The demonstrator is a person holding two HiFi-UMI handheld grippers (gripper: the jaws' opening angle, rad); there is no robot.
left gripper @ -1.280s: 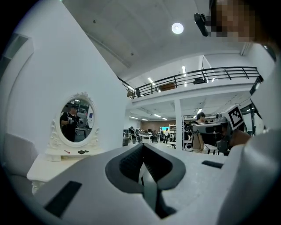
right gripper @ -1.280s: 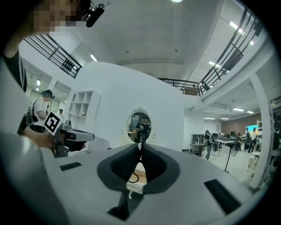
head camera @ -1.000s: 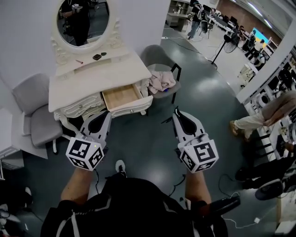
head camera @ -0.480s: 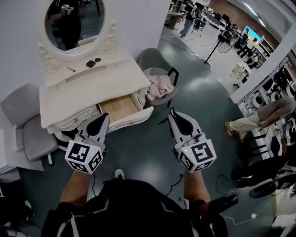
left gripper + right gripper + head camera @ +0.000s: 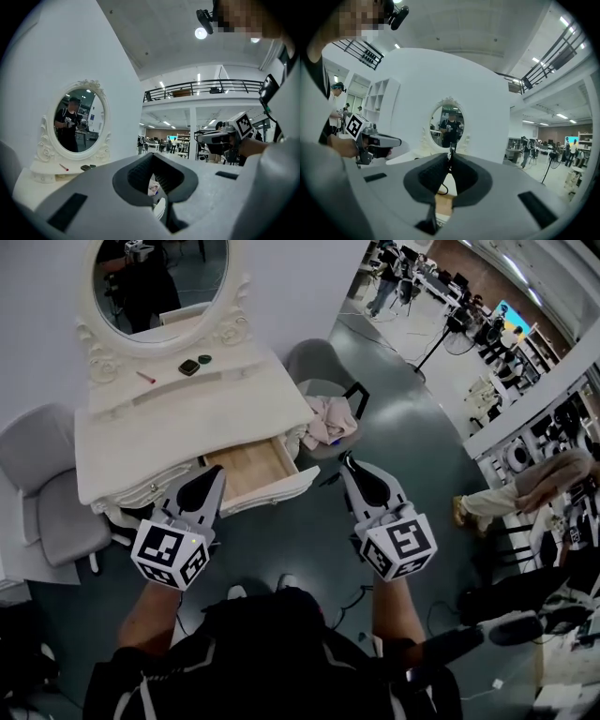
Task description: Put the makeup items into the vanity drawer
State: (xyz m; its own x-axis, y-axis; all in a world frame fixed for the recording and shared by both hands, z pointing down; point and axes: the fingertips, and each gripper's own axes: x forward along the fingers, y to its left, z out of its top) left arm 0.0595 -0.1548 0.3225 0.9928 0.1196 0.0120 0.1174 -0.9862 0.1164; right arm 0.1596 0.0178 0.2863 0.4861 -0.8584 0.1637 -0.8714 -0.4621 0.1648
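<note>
A white vanity with an oval mirror stands at the upper left of the head view. Its wooden drawer is pulled open and looks bare inside. On the shelf below the mirror lie a red stick, a dark compact and a small green item. My left gripper hovers shut in front of the drawer, holding nothing. My right gripper is shut and holds nothing, to the right of the drawer over the floor. The left gripper view shows the red stick and compact.
A grey chair with pink cloth on it stands right of the vanity. Another grey chair is at its left. A cable lies on the floor near my feet. People and workbenches fill the far right.
The vanity has shifted slightly in the head view as the person stepped nearer. Both grippers keep the same pose and stay shut.
</note>
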